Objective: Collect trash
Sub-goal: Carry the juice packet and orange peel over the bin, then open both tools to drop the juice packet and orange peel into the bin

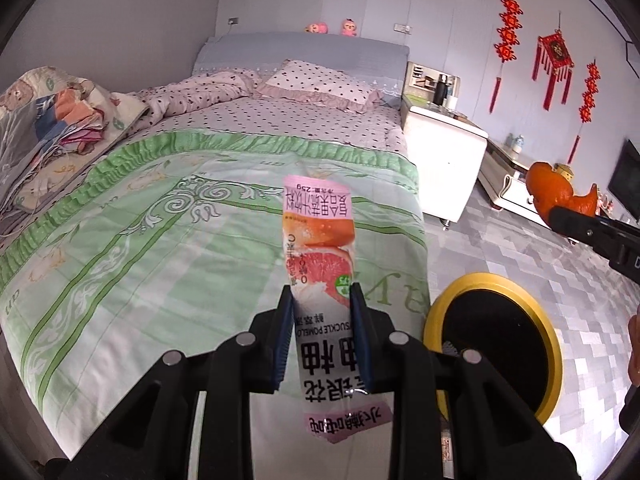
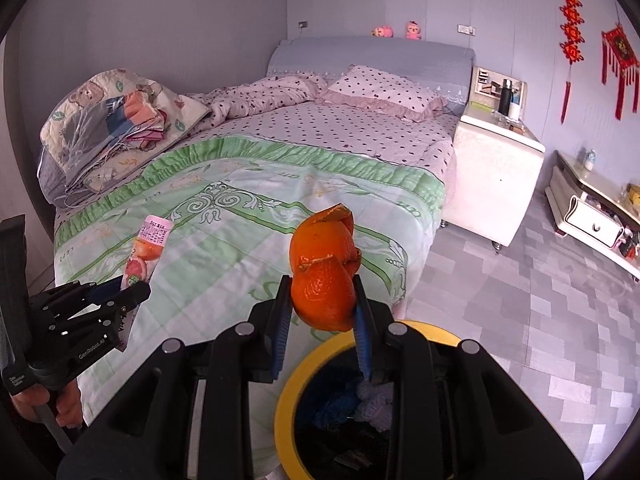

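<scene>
bed point(image 2: 248, 216), nightstand point(image 2: 496, 184), perhaps cloth-filled bin point(image 2: 292, 392)

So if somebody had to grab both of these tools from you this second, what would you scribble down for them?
Left gripper: jaws shut on the grapefruit snack wrapper, held up over the foot of the bed.
Right gripper: jaws shut on the orange peel, held above the yellow-rimmed bin.
Bin stands on the floor beside the bed and already has some things inside.
Done: both pieces picked up.
Left: neither is dropped yet. Peel looks nearly over the opening; the wrapper probably needs moving right to the bin first.
</scene>
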The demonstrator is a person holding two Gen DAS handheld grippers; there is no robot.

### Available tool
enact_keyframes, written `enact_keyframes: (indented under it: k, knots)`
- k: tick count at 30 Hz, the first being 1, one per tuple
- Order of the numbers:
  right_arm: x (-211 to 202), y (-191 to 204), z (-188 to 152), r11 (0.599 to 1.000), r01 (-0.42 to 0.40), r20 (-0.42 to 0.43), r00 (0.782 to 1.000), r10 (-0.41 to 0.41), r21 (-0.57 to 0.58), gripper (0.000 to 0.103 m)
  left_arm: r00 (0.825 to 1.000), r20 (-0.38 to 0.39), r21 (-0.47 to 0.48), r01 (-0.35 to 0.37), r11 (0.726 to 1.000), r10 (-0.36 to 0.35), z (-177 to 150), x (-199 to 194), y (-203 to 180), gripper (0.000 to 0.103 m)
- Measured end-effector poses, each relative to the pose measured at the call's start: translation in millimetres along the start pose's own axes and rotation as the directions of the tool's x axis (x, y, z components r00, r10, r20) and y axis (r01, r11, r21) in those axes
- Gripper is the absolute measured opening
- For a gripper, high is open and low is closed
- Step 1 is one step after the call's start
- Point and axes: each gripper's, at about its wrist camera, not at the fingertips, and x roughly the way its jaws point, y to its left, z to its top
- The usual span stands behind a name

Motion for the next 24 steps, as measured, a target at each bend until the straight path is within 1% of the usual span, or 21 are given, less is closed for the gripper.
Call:
enact_keyframes:
  k: [3, 8, 14, 19, 24]
  knots:
    - [-5.8, -23.7, -9.2, 0.999, 0.019, -0.008, 1.0, -0.019, 0.032, 0.027, 0.998, -0.029, 0.018, 0.049, 0.999, -0.049, 3.3, 13.2, -19.4, 0.026]
    - [-11.6, -56.4, -22.2, 0.996, 0.046, -0.018, 0.999, -0.045, 0.077, 0.027, 0.995, -0.049, 0.066, 0.094, 0.993, -0.091, 7.0, 30.4, -53.8, 0.026]
    - [-9.3, -91.7, -42.8, 0.989, 0.057, -0.043, 0.998, -0.051, 0.134, 0.027, 0.983, -0.099, 0.107, 0.165, 0.981, -0.154, 6.6, 54.5, -91.9, 0.026]
    - [3.0, -107.1, -59.7, 0.983, 0.045, -0.074, 0.997, -0.032, 0.178, 0.027, 0.969, -0.154, 0.122, 0.214, 0.969, -0.195, 1.7, 77.5, -114.2, 0.026]
    - [16.0, -117.6, -77.5, 0.975, 0.039, -0.107, 0.994, -0.016, 0.221, 0.028, 0.959, -0.196, 0.138, 0.232, 0.963, -0.203, -6.4, 95.6, -127.7, 0.027]
